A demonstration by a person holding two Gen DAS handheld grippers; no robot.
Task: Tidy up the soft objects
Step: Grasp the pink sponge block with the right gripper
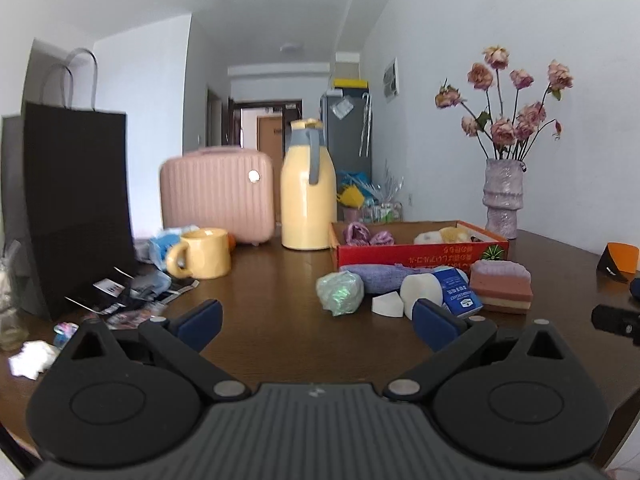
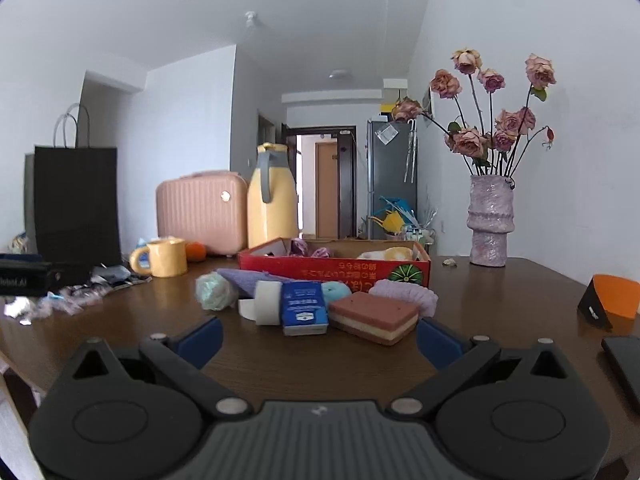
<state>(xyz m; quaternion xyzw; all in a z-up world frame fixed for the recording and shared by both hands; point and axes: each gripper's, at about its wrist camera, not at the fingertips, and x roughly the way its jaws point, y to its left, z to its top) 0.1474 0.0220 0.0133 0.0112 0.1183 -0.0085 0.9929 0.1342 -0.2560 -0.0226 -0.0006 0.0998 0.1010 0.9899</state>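
The left gripper (image 1: 318, 326) has its jaws spread wide with nothing between them, low over the brown table (image 1: 272, 320). The right gripper (image 2: 320, 338) is likewise released and empty.

Just past the left jaws lies a row of soft things: a pale green crinkly ball (image 1: 340, 287), a white wedge (image 1: 387, 304) and a white roll (image 1: 422, 291) near the right fingertip, a blue and white packet (image 1: 458, 291), and a layered pink and cream sponge (image 1: 502, 291) further right. A lilac knit cloth (image 1: 380, 276) lies behind them.

Beyond the right jaws the same row sits dead ahead, the sponge (image 2: 374, 317) nearest the right fingertip, the packet (image 2: 303, 307) upright beside it. This view alone shows a small turquoise ball (image 2: 335, 291) behind the packet and a fluffy lilac scrunchie (image 2: 406, 295) behind the sponge.

Further out stands a red box (image 2: 336, 270) already holding purple and yellow-white soft items. Left of it are a yellow mug (image 1: 200, 254), yellow jug (image 1: 307, 188), pink case (image 1: 218, 194) and black bag (image 1: 78, 204); right, a vase (image 2: 490, 220) of dried roses.
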